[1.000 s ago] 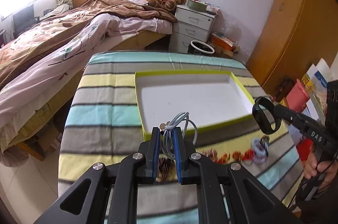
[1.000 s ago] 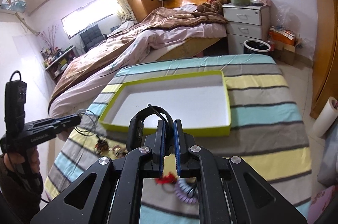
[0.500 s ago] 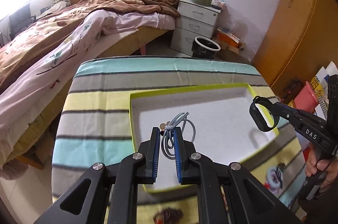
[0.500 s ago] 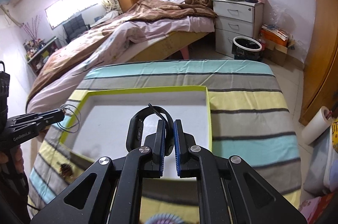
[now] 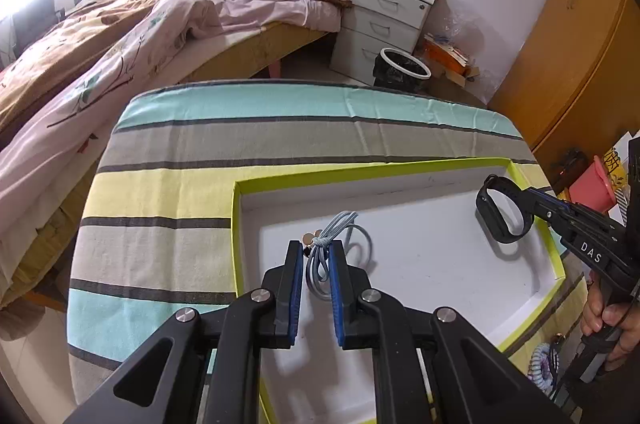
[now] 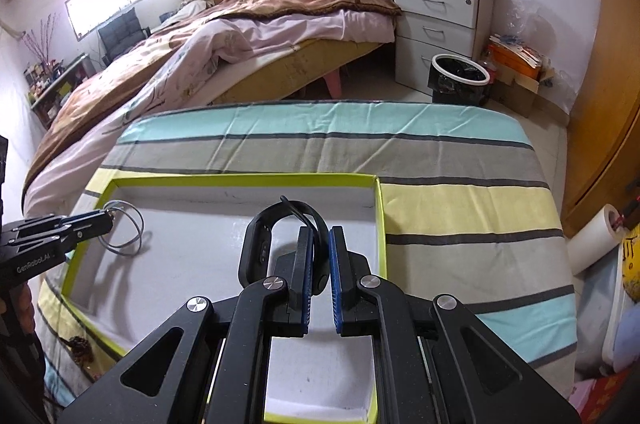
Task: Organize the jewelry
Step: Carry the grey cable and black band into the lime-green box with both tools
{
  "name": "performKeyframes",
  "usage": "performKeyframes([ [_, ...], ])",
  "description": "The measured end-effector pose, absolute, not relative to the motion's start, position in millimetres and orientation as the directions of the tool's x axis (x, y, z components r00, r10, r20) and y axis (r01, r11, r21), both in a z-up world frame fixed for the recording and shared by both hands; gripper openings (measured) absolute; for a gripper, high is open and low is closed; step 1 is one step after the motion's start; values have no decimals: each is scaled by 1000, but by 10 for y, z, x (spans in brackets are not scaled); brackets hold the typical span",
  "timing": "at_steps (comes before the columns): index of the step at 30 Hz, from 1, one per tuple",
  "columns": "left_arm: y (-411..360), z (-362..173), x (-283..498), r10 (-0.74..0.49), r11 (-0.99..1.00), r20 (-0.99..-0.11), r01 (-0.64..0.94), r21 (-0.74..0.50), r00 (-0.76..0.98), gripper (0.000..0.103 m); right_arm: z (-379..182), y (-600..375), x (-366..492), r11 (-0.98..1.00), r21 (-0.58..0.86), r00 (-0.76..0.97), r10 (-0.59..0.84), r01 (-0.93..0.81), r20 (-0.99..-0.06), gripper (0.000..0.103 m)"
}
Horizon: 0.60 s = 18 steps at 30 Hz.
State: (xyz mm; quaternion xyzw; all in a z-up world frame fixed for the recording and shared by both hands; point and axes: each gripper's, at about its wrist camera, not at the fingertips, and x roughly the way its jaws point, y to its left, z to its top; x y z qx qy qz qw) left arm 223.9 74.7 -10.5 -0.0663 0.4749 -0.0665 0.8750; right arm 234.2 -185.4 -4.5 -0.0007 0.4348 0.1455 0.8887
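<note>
Black wristband [image 5: 499, 214], right gripper [image 5: 516, 196] marked "DAS"

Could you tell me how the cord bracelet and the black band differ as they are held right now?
The cord bracelet is thin, grey-blue cord with small round charms; the black band is a thick, wide strap. The cord bracelet is pinched in the left tool; the black band in the right tool. The cord bracelet hangs over the tray's left part, the black band over its right. Both are closed loops, held above the tray floor.
</note>
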Motion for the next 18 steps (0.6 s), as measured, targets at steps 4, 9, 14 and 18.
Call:
performKeyframes([
  [4, 723, -183, 2272, -176, 983, -834, 54, -174, 523, 13, -100, -1854, 2373, 960, 113, 570, 244, -255, -784, 8],
  [9, 718, -218, 2300, -173, 983, -840, 39, -178, 515, 13, -125, -1854, 2389, 960, 111, 566, 242, -256, -788, 8],
  [14, 734, -265, 2325, -172, 983, -849, 30, -181, 501, 16, -153, -1867, 2397, 962, 101, 564, 232, -253, -792, 8],
  [18, 731, -270, 2330, -177, 982, -848, 34, -185, 500, 18, -167, -1884, 2424, 963, 108, 562, 233, -247, -794, 8],
])
